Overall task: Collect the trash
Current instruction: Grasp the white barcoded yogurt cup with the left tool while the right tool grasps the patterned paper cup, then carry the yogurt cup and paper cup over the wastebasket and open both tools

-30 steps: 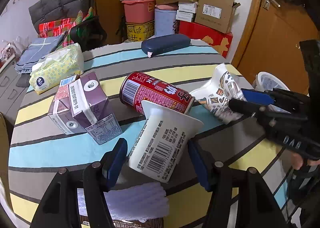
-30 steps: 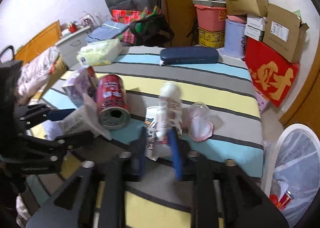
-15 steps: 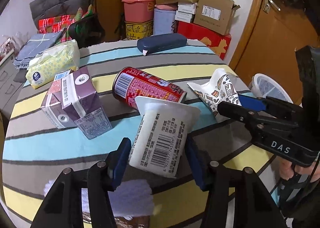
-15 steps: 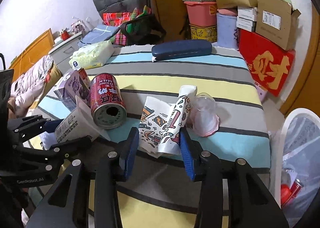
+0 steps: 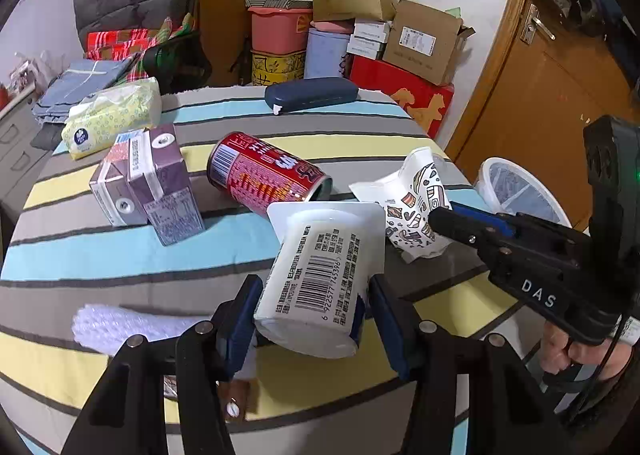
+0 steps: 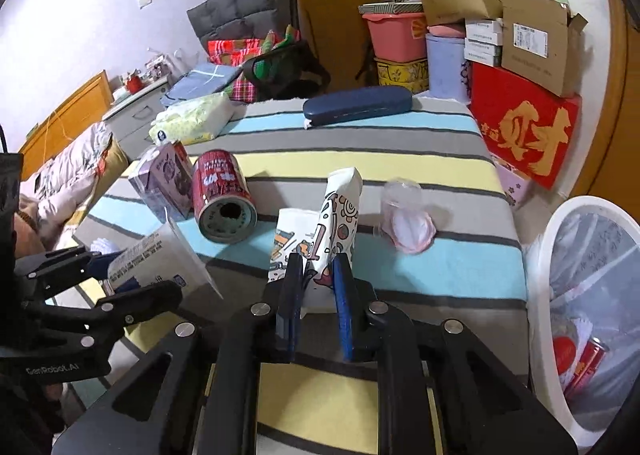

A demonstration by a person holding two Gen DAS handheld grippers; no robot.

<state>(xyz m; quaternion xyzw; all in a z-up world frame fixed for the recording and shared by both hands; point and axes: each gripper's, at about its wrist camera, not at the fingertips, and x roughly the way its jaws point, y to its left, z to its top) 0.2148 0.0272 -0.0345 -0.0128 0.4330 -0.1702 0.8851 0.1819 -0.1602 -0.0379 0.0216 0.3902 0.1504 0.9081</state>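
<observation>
A white yogurt cup point(image 5: 320, 267) with a barcode lies tilted between the blue pads of my left gripper point(image 5: 314, 295), which is shut on it just above the striped table point(image 5: 120, 255). My right gripper point(image 6: 319, 275) has its jaws closing on a crushed patterned paper cup point(image 6: 340, 207), with the pads pinching its lower end. In the left wrist view the right gripper point(image 5: 444, 215) meets that paper cup point(image 5: 416, 195) from the right. A red drink can point(image 5: 264, 179) lies on its side behind both, and two purple cartons point(image 5: 160, 183) stand to its left.
A white bin point(image 6: 592, 295) with red cans inside stands off the table's right edge. A clear plastic cup point(image 6: 406, 215) lies right of the paper cup. A tissue pack point(image 5: 112, 119) and a blue case point(image 5: 310, 93) sit at the back. White foam wrap point(image 5: 120, 327) lies near my left fingers.
The right jaws closed from wide apart onto the paper cup, squeezing it narrow. The left gripper tightened on the white cup and shifted with it toward the right.
</observation>
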